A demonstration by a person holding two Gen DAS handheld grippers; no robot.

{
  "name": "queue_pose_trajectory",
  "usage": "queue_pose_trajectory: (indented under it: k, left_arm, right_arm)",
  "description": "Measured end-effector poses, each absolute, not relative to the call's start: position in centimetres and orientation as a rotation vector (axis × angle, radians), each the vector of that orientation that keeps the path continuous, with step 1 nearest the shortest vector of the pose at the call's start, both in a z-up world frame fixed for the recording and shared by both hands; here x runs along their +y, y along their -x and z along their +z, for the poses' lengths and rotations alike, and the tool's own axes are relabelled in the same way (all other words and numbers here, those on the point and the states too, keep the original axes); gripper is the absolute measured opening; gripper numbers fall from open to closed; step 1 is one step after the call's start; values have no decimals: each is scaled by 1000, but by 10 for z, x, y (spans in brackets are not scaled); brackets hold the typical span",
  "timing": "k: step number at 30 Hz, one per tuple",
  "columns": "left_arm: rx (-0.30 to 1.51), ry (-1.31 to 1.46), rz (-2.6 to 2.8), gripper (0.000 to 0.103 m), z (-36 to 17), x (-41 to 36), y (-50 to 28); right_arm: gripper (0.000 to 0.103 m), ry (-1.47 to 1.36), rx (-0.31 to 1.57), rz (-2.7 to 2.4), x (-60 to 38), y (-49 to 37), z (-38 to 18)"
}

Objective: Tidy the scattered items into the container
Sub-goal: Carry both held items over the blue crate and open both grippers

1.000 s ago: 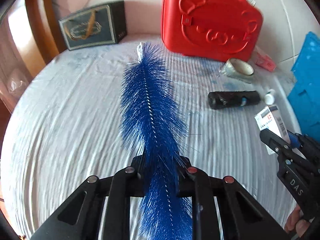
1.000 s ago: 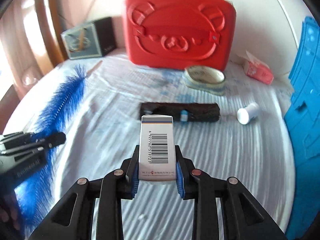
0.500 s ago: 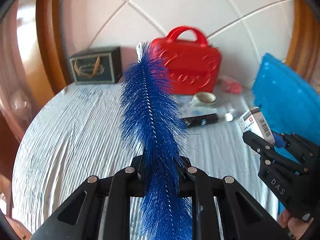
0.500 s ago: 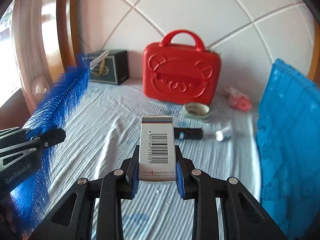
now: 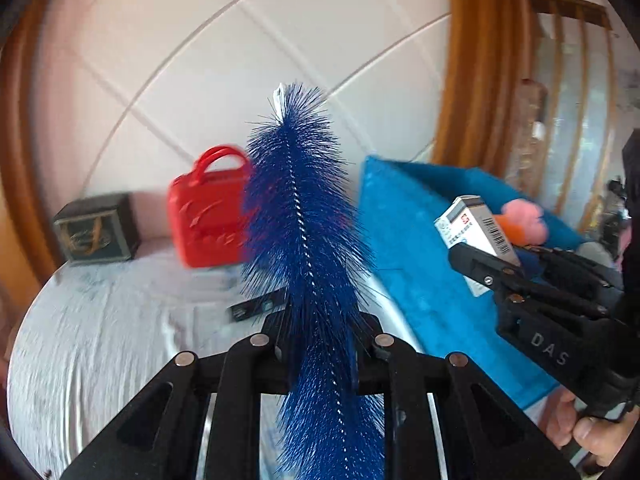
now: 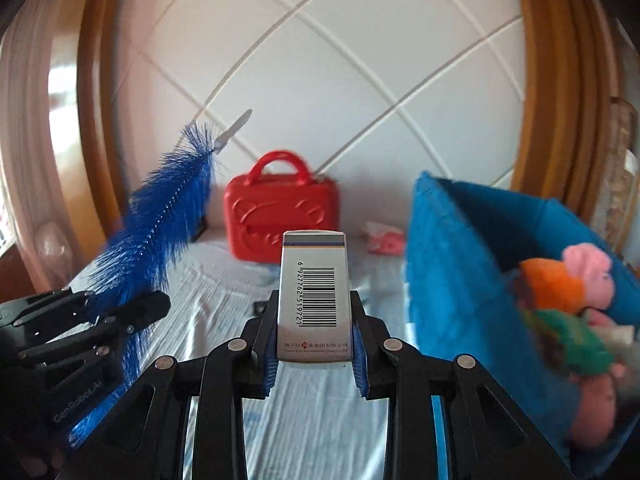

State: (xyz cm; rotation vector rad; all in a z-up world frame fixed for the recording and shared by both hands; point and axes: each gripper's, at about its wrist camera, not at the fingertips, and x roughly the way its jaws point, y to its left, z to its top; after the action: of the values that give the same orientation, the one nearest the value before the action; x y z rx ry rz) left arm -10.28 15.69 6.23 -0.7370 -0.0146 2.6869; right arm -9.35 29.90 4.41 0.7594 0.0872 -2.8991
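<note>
Left gripper point(image 5: 320, 344) is clamped tight on a blue bristle brush point(image 5: 308, 216); we see the twisted wire core running up between its jaws, bristles spilling past both sides, brush raised clear of the bed with its pale tip point(image 5: 279, 96) against the white quilted wall point(image 5: 224, 60). From the right wrist view the same brush point(image 6: 168, 216) slants up and to the right out of the left gripper point(image 6: 152, 312) at the lower left

Right gripper point(image 6: 314, 360) grips a small white carton point(image 6: 314, 296), barcode face toward the camera, blue pads pressed on its two sides, carton standing upright along the fingers. In the left wrist view that carton point(image 5: 476, 232) sits in the right gripper point(image 5: 484, 264) in front of the blue container point(image 5: 412, 248), and we see the person's hand point(image 5: 580, 428) on the handle at the lower right

Blue container point(image 6: 452, 264) stands at the right of the bed, open side up, with soft toys point(image 6: 568, 304) inside: orange, pink and green shapes, too blurred to name. Neither brush nor carton is in it

Farther out on the white sheet point(image 5: 104, 320): a dark tube-like item point(image 5: 252, 308), probably a bottle lying down, partly behind the brush; a red carry case point(image 6: 280, 216) against the wall; a dark box point(image 5: 98, 232) to its left; a pink packet point(image 6: 384, 238) near the container
</note>
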Motion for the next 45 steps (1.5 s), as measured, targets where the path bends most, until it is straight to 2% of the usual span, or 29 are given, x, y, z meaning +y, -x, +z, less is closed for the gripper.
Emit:
queue_pose_trajectory:
  k: [6,12,18,22,25,30,32,33,36,38,42,44,45]
  left_arm:
    - [-17,623,2554,18,102,255,95]
    - [-7,611,2495,18,114,376,99]
    - [86,828,2463,18,99,474,129]
    - [149,1023,2435,21,77,509,144]
    - [192,1134,2417,28,62,523,150]
    - [227,1130,2480,47,59,526,140]
    - [225,1094,2528,66,65,518,136]
    - [223,1079,2548,68,67,514,136]
    - [205,1029,2591,69,77,502,128]
    - [191,997,2612,71,81,496,125]
    - [189,918,2663,74,89,486,107]
    - [183,893,2681,74,92,482,99]
    - [174,882,2686,74,93,480,95]
  right_arm:
    - [29,-714,37,-3058,402,76,71]
    - [29,-762,31,-3123,521,75,67]
    - [29,-848,30,-3103,601,72,50]
    - [29,-914,19,-3048,625,74,34]
    - [29,-976,13,-3006,634,77,17]
    - [29,-1019,28,-2969,641,80,6]
    - [29,-1029,30,-2968,641,83,5]
    - [29,-1036,27,-2971,642,84,4]
    - [44,-1049,30,-2962,645,86,1]
    - [60,-1043,44,-2963,645,84,1]
    - [86,-1006,39,-2967,646,75,3]
    - [103,-988,52,-2969,647,69,5]
    - [103,-978,59,-2976,648,66,6]
